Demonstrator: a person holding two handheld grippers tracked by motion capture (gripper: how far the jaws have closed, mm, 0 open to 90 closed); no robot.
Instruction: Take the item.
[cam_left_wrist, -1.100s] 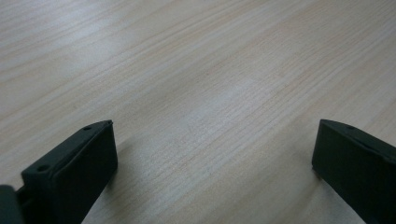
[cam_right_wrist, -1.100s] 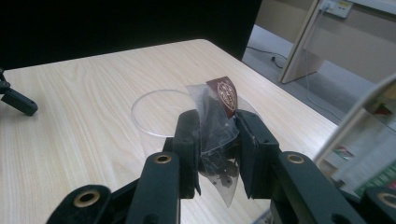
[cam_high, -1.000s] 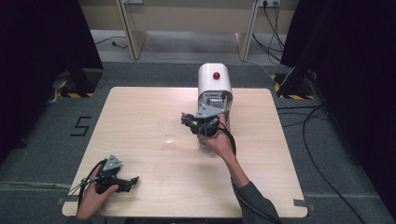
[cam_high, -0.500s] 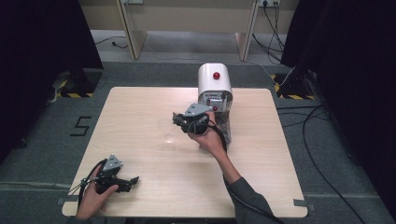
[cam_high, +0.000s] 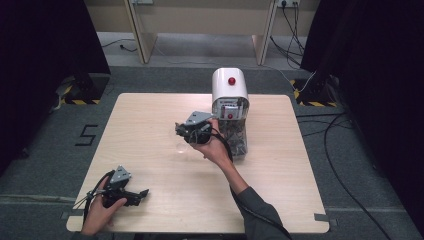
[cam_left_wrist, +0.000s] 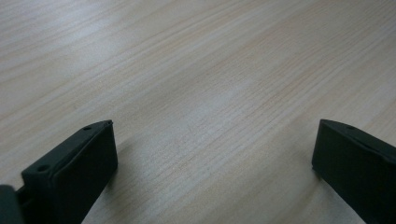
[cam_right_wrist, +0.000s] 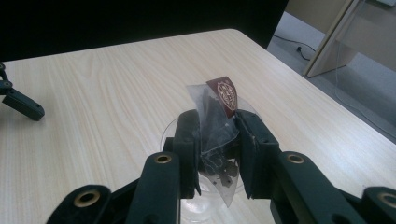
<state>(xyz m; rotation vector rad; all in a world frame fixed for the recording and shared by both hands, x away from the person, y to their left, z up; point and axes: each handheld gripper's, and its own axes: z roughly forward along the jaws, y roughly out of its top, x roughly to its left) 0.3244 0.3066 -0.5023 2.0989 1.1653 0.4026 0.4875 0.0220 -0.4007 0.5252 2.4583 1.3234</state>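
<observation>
My right gripper (cam_right_wrist: 215, 140) is shut on a clear mesh tea bag (cam_right_wrist: 210, 105) with a dark red tag (cam_right_wrist: 227, 95). It holds the bag just above a clear glass cup (cam_right_wrist: 170, 129) in the middle of the wooden table (cam_high: 150, 115). In the high view, the right gripper (cam_high: 182, 131) hovers over the faint glass cup (cam_high: 183, 147), left of a white dispenser (cam_high: 229, 90). My left gripper (cam_high: 141, 193) rests on the table near the front left corner. Its jaws stand wide apart in the left gripper view, and the left gripper (cam_left_wrist: 215, 154) holds nothing.
The white dispenser has a red button (cam_high: 231, 80) and a clear bin (cam_high: 236, 136) of dark items below it. Cables (cam_high: 330, 125) trail on the floor to the right. A table leg (cam_right_wrist: 329, 44) stands beyond the far edge.
My right gripper has moved left, away from the dispenser's front, and now holds the tea bag over the glass cup. The left gripper has stayed put.
</observation>
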